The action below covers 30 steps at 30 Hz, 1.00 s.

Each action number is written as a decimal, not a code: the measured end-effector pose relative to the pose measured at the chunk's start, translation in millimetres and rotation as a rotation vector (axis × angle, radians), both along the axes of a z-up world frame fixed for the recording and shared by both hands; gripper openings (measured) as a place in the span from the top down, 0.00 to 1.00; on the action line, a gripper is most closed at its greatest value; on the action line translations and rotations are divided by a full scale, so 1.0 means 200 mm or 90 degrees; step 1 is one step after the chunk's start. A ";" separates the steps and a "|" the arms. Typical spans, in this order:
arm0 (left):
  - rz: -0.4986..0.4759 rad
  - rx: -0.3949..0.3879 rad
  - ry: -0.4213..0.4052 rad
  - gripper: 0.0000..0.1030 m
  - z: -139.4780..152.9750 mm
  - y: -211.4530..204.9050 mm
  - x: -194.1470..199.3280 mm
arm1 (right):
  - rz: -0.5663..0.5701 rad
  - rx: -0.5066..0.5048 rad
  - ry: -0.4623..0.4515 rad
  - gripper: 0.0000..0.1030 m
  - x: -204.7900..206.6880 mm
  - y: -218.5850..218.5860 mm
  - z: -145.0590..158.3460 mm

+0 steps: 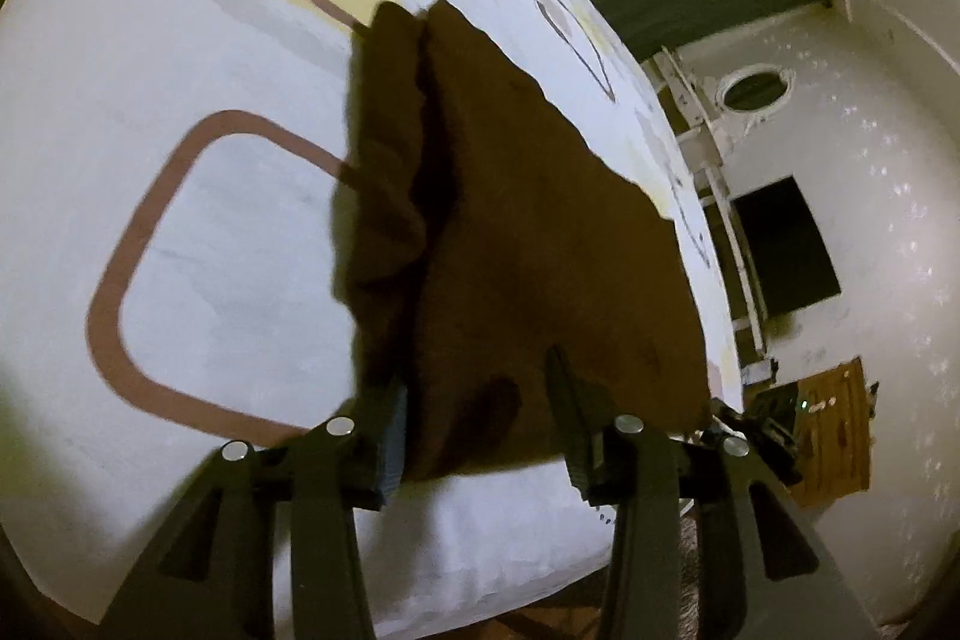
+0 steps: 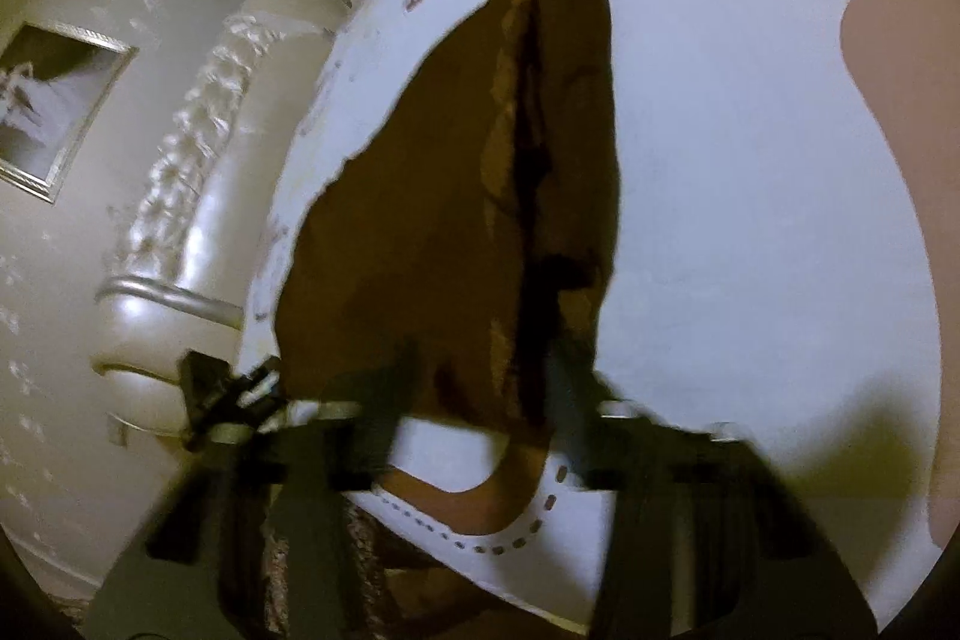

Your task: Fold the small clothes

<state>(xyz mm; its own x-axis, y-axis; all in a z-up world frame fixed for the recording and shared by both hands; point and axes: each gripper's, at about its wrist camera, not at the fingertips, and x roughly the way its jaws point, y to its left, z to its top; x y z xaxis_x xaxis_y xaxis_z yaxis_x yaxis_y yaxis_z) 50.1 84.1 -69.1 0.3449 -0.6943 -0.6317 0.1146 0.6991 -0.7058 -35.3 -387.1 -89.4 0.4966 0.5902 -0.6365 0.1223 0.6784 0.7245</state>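
Observation:
A brown cloth [image 1: 528, 232] lies folded lengthwise on the white patterned bedsheet [image 1: 210, 250], with a raised fold along its left side. My left gripper [image 1: 480, 430] is open at the cloth's near end, which lies loose between the spread fingers. In the right wrist view the same brown cloth [image 2: 420, 220] runs away from me across the sheet [image 2: 750, 220]. My right gripper [image 2: 480, 400] is blurred; its fingers sit against both sides of the cloth's bunched near end, shut on it.
The bed's edge runs close beside the cloth. Beyond it are a padded white headboard [image 2: 180, 244], a framed picture [image 2: 54, 100], a wooden piece [image 1: 834, 430] and a dark wall opening [image 1: 780, 244]. Patterned carpet shows below the sheet's hem [image 2: 420, 520].

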 end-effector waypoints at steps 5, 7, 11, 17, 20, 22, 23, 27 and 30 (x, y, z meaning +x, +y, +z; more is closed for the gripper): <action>-0.026 0.066 0.002 0.94 -0.01 -0.03 0.02 | 0.015 -0.022 -0.014 0.97 -0.06 0.05 0.04; -0.023 0.058 0.008 0.96 -0.02 -0.01 0.04 | 0.007 -0.019 -0.017 0.97 -0.09 0.03 0.05; -0.011 0.048 0.016 0.96 -0.03 0.03 0.07 | -0.019 0.019 -0.016 0.97 -0.14 -0.05 0.03; -0.011 0.056 0.017 0.96 -0.03 0.06 0.11 | -0.008 0.032 -0.034 0.97 -0.15 -0.04 0.08; -0.008 0.053 0.020 0.96 -0.05 0.07 0.12 | -0.007 0.020 -0.024 0.98 -0.15 -0.06 0.05; -0.006 0.047 0.022 0.96 -0.06 0.08 0.12 | -0.017 0.028 0.001 0.98 -0.16 -0.08 -0.02; -0.005 0.044 0.022 0.96 -0.07 0.08 0.12 | -0.020 0.031 0.008 0.98 -0.19 -0.09 -0.06; -0.006 0.045 0.021 0.96 -0.07 0.09 0.12 | -0.016 0.033 0.008 0.98 -0.20 -0.09 -0.06; -0.007 0.051 0.019 0.96 -0.06 0.08 0.11 | -0.018 0.036 0.008 0.98 -0.20 -0.09 -0.06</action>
